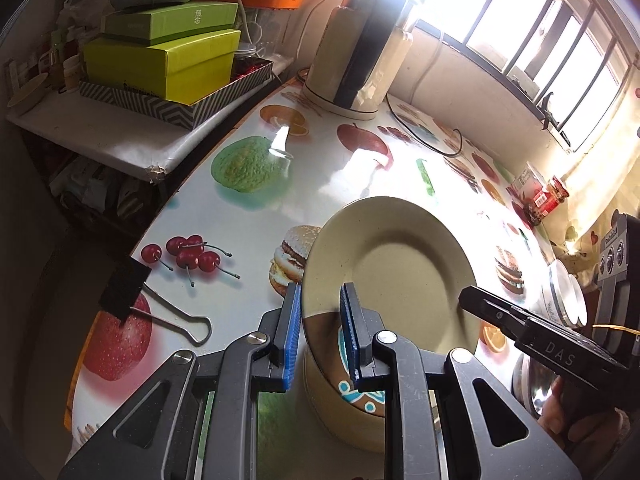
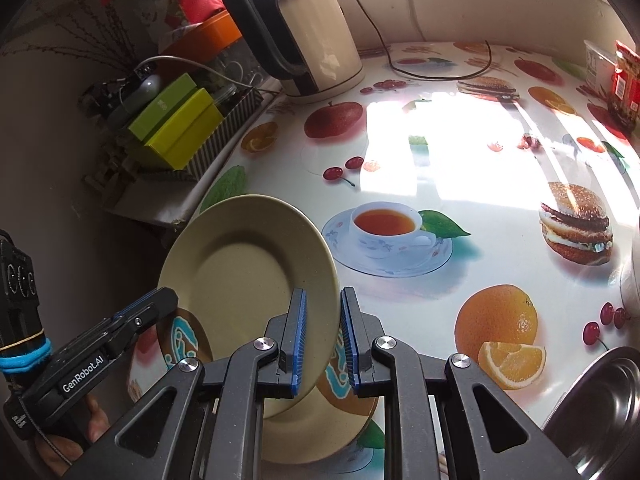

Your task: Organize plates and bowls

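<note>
A plain beige plate (image 1: 396, 264) is tilted up off the table, over a patterned plate (image 1: 352, 396) with blue-and-brown decoration that lies flat. My left gripper (image 1: 320, 340) straddles the beige plate's near-left rim, blue pads either side with some gap. My right gripper (image 2: 322, 340) straddles the opposite rim of the same plate (image 2: 244, 276); the patterned plate (image 2: 340, 388) shows beneath. Both sets of jaws are narrow around the rim; contact is unclear. The right gripper also shows in the left wrist view (image 1: 464, 298), and the left gripper in the right wrist view (image 2: 170, 294).
The table (image 2: 460, 160) has a fruit-and-burger printed cover. An electric kettle (image 2: 312, 28) with cord stands at the back. Green boxes (image 1: 168, 60) sit on a side shelf. A steel bowl (image 2: 600, 404) lies at the right, a binder clip (image 1: 132, 300) at the left, jars (image 1: 548, 196) by the window.
</note>
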`<state>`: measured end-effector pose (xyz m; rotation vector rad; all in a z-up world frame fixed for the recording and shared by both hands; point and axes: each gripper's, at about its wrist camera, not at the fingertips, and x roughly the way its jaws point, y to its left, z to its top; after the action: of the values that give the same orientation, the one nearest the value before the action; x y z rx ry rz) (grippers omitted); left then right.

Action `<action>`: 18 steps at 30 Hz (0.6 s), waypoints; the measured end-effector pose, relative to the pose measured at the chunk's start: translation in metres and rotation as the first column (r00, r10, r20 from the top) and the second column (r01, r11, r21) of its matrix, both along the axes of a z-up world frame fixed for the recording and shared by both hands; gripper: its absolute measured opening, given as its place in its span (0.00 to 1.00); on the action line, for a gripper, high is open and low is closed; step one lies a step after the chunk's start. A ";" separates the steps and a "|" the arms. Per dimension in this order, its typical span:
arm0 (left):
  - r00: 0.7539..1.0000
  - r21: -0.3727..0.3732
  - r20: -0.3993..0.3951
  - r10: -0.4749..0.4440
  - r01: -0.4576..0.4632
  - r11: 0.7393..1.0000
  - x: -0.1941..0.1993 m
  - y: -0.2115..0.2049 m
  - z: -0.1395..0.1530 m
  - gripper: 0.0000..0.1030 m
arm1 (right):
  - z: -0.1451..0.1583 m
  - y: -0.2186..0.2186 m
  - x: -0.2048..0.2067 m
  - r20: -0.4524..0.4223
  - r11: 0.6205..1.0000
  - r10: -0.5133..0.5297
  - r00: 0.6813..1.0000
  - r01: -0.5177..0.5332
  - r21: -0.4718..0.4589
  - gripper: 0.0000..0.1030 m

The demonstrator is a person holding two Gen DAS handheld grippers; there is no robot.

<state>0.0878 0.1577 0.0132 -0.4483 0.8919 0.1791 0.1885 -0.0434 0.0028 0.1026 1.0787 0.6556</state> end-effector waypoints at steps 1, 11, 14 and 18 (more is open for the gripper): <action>1.000 0.000 -0.002 -0.002 0.002 1.000 -0.001 -0.002 -0.001 0.20 | -0.001 -0.001 -0.001 -0.002 1.000 -0.002 1.000 0.002 -0.001 0.17; 0.999 -0.009 -0.030 -0.021 0.021 1.000 -0.009 -0.016 -0.016 0.20 | -0.007 -0.015 -0.015 -0.003 0.999 -0.022 1.000 0.022 -0.025 0.17; 0.999 -0.011 -0.037 -0.025 0.025 1.000 -0.011 -0.018 -0.019 0.20 | -0.011 -0.016 -0.017 -0.001 0.999 -0.024 1.000 0.024 -0.037 0.17; 0.999 -0.016 -0.046 -0.029 0.028 0.999 -0.012 -0.018 -0.022 0.20 | -0.015 -0.018 -0.020 -0.013 0.999 -0.027 1.000 0.026 -0.040 0.17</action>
<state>0.0754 0.1395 -0.0091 -0.4465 0.9447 0.1571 0.1687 -0.0616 -0.0125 0.0870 1.1008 0.6104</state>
